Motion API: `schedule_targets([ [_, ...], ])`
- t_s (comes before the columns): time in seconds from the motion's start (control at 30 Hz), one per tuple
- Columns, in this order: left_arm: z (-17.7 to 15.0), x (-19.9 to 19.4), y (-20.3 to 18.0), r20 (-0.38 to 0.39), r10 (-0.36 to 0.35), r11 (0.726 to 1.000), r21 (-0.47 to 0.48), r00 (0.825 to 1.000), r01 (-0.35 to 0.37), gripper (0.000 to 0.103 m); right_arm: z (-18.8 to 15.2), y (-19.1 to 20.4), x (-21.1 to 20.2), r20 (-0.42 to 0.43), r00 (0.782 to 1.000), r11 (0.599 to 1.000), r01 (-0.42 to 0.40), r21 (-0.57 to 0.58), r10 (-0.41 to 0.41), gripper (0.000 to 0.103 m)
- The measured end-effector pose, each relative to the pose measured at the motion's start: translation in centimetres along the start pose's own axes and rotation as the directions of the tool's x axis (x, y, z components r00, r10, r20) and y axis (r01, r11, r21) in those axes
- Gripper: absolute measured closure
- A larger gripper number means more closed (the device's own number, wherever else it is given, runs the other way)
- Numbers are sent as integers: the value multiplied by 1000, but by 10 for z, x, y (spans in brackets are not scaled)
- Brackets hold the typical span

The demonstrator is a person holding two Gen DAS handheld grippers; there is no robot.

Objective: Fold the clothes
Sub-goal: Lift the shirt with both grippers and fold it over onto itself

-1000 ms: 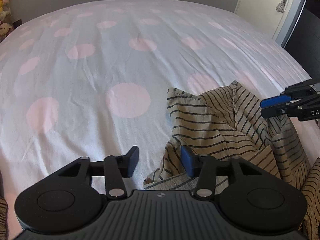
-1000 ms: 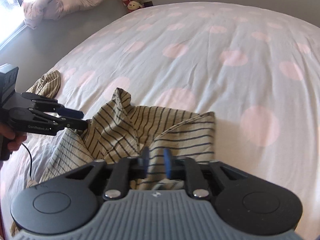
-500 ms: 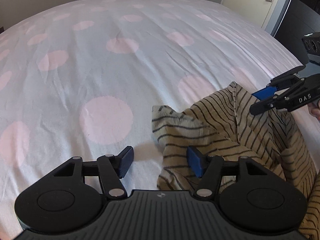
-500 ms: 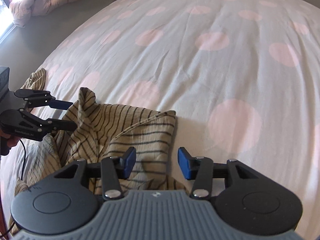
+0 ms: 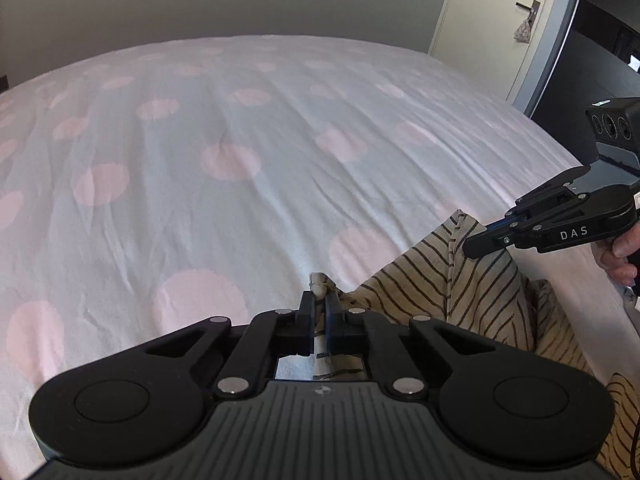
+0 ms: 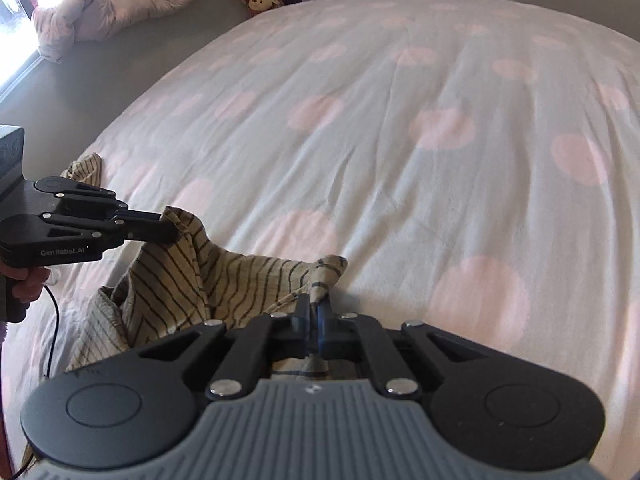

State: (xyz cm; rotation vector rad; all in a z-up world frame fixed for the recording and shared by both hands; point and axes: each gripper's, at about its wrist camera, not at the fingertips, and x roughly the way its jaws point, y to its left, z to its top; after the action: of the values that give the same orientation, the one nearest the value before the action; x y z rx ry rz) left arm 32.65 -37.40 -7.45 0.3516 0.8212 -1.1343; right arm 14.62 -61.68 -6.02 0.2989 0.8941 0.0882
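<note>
Fabric of the striped garment (image 6: 168, 288) is bunching between both tools as we are lifting it off the polka-dot bed (image 5: 240, 184): the left tool (image 5: 319, 312) is clamped shut on one corner, the right tool (image 6: 314, 322) is pinching another. We are judging this as the spreading step; next we are needing to pull the corners apart and lay the cloth flat.

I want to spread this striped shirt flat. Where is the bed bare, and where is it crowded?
The spotted bedspread lies bare ahead of both grippers, out to the far wall and the door side. It is crowded near you: the striped shirt bunches between the left gripper and right gripper, both shut on it.
</note>
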Motion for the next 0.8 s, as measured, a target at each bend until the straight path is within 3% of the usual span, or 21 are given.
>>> schedule_targets([
  [0.2,3,-73,-36,104,-12,998,67,994,5,101,-5,27,-73,104,994,998,-10,-65,16,100],
  [0.4,-2,-145,-73,191,-33,991,133,981,8,101,-31,73,-151,198,979,989,-18,-150,48,100],
  [0.6,-40,-200,-111,225,-49,980,198,973,3,101,-76,117,-207,238,969,975,-11,-223,65,100],
  [0.8,-97,-239,-136,236,-73,971,239,969,15,101,-141,153,-248,252,964,959,-14,-282,88,100],
])
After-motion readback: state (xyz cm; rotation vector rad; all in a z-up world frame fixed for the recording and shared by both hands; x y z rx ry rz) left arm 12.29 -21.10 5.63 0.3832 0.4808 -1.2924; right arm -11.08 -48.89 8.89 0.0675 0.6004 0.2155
